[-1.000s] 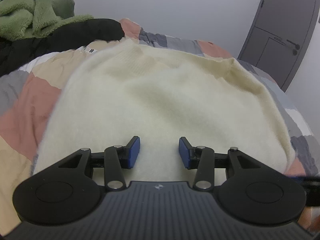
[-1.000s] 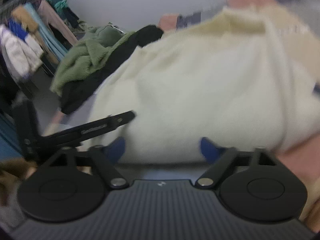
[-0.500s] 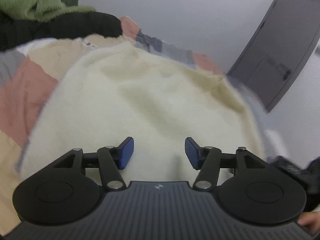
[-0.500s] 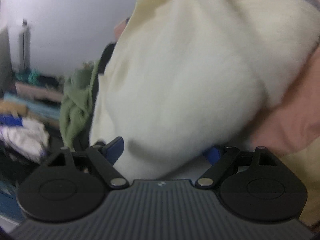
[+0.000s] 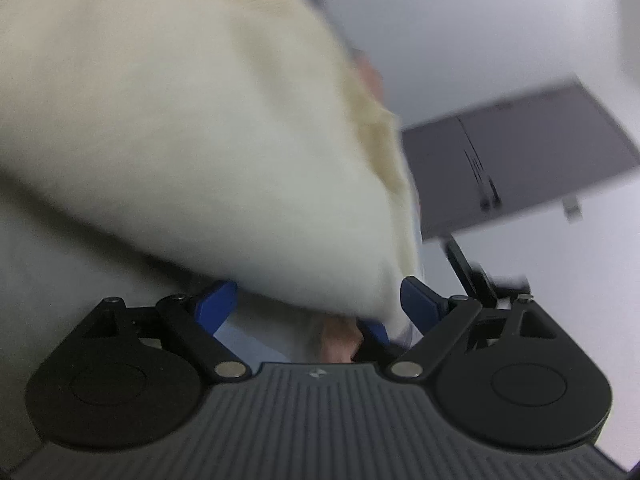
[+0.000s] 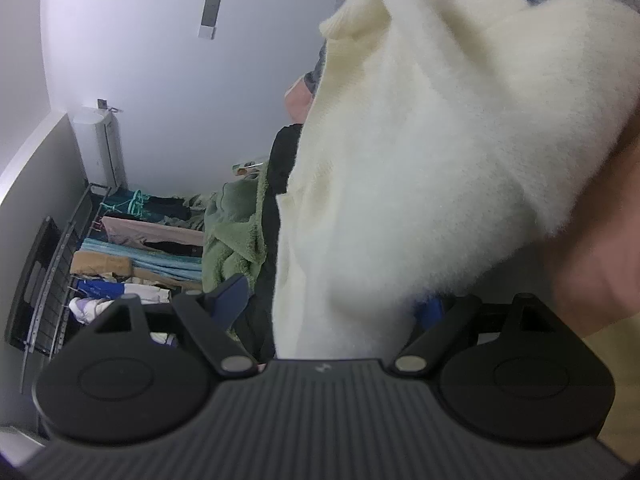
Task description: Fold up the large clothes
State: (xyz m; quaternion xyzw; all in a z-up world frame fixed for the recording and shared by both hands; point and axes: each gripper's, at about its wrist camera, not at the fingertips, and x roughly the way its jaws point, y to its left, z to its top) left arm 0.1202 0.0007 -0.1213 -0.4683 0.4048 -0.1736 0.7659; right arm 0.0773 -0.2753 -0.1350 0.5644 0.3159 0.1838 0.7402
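A fluffy cream sweater fills the upper left of the blurred left wrist view. Its near edge hangs down between the blue pads of my left gripper, whose jaws are opening; neither pad presses on it. In the right wrist view a thick fold of the same sweater lies between the jaws of my right gripper, which stands wide open. Its left pad is clear of the cloth and its right pad is half hidden behind the fold.
The sweater lies on a patchwork quilt. A green fleece and a black garment are heaped beyond it, with a clothes rack and an air conditioner behind. A grey door shows in the left wrist view.
Both views have rolled hard. The left jaws have spread much wider and dropped to the sweater's near edge. The right gripper has closed in on the fold, which now lies between its jaws.
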